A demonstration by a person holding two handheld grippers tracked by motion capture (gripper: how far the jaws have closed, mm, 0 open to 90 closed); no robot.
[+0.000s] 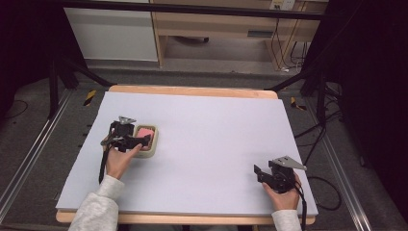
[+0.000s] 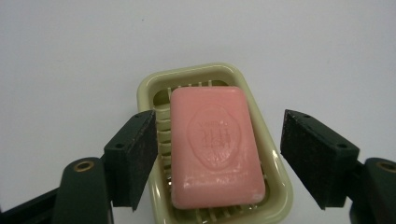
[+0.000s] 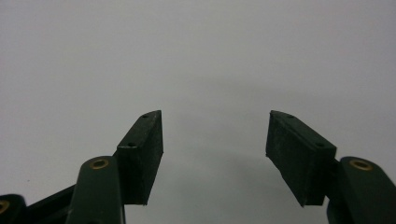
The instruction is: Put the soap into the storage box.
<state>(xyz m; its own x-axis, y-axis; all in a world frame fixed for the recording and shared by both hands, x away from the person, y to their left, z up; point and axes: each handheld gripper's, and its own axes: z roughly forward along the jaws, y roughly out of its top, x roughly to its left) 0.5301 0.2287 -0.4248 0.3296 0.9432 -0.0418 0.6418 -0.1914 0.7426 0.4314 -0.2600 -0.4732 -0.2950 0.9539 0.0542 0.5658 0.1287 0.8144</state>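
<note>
the wide rectangular counter [image 1: 202,144] with its pale lavender-white top and light wooden rim is taking up most of the high view, and nearly all of its surface is lying bare. the pale green oblong plastic soap dish [image 1: 146,143] is sitting on the left half, well in from the left edge and roughly midway between the near and far edges. its long axis is running from the near side toward the far side, tilting a little to the right at the far end. inside the dish, on its ribbed floor, the pink rectangular bar of soap [image 2: 212,147] with rounded corners is lying flat, embossed face up, its length running along the dish's length.

the left tool [image 1: 140,141] is hanging over the near part of the dish, held by the person's left hand [image 1: 119,161]. in the left gripper view its jaws are standing wide apart on either side of the soap, touching neither soap nor dish as far as can be seen.

the right tool [image 1: 260,172] is resting near the counter's right front corner in the right hand [image 1: 284,195], well apart from the dish, its jaws spread open over bare surface.
</note>
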